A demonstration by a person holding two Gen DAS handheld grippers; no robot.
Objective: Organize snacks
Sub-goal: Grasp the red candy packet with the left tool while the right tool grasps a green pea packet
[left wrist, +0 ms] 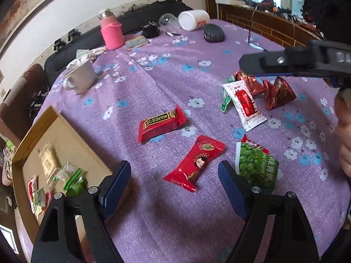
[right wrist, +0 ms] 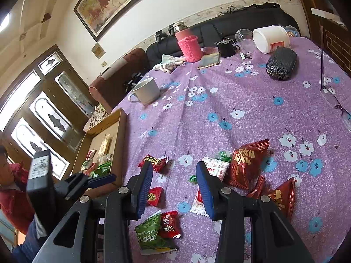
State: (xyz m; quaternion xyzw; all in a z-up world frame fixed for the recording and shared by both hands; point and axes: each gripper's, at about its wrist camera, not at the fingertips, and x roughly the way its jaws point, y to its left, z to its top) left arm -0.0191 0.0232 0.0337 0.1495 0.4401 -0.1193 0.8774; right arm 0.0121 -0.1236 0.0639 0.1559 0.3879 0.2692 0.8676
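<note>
On purple floral tablecloth [left wrist: 166, 70]: scattered snack packets; cardboard tray [left wrist: 35, 131] at edge; both grippers' jaws spread, empty.

The tablecloth [left wrist: 166, 70] is purple with white and blue flowers. The flask [left wrist: 110, 31] is pink, the mug [left wrist: 82, 80] white, the pea pack [left wrist: 256, 166] green, the box [left wrist: 72, 144] tan.

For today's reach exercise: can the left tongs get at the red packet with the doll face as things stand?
Probably yes. The left tongs stand open and empty just above the red doll-face packet, which lies flat and alone on the purple cloth; the green pea bag lies beside it, apart.
</note>
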